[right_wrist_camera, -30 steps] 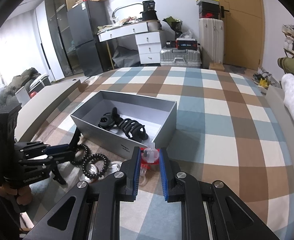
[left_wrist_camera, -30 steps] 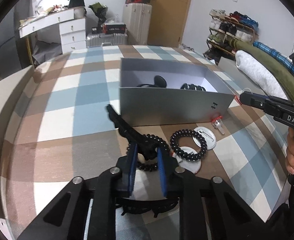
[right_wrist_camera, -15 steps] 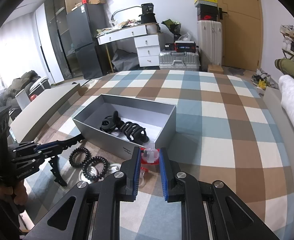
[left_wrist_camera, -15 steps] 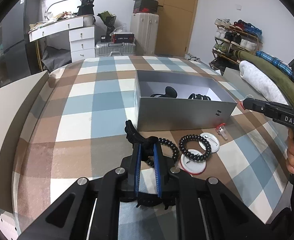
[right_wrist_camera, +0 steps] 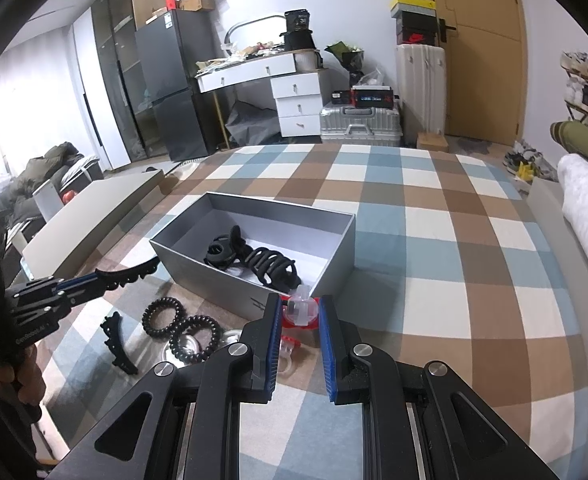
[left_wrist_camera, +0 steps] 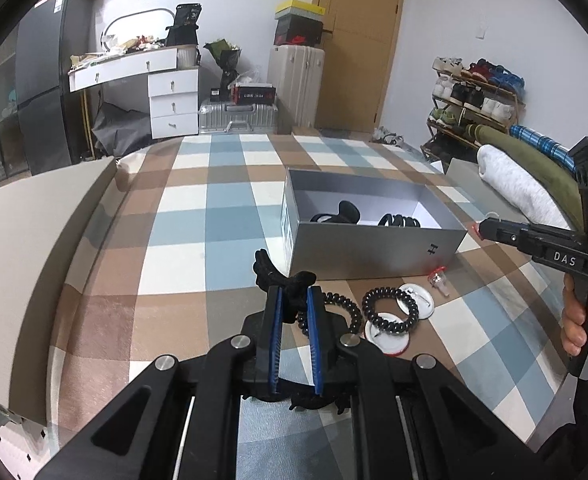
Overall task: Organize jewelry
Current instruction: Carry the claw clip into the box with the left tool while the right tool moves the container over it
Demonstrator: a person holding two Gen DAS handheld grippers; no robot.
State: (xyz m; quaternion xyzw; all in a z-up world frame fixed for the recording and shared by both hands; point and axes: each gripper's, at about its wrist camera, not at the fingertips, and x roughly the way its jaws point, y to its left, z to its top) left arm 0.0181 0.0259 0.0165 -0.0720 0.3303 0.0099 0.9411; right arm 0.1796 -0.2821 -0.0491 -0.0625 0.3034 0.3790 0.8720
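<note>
My left gripper (left_wrist_camera: 294, 294) is shut on a black claw hair clip (left_wrist_camera: 272, 274) and holds it off the checked cloth; in the right wrist view that clip (right_wrist_camera: 130, 273) sticks out of the left gripper (right_wrist_camera: 94, 279) toward the grey box (right_wrist_camera: 230, 286). The box holds several black hair clips (right_wrist_camera: 262, 262). At the box's near corner my right gripper (right_wrist_camera: 300, 314) is shut on a small clear and red trinket (right_wrist_camera: 304, 309). Two black coil hair ties (right_wrist_camera: 164, 316) (right_wrist_camera: 198, 338) lie on the cloth over white round badges (left_wrist_camera: 416, 300).
Another black claw clip (right_wrist_camera: 116, 344) lies on the cloth left of the coil ties. A second clear and red trinket (left_wrist_camera: 438, 278) rests by the box front. A beige board (left_wrist_camera: 34, 240) borders the cloth on the left, rolled bedding (left_wrist_camera: 514, 188) on the right.
The left gripper has pinched the black claw clip tighter and raised it off the cloth, nearer the box. The right gripper has kept still with its trinket.
</note>
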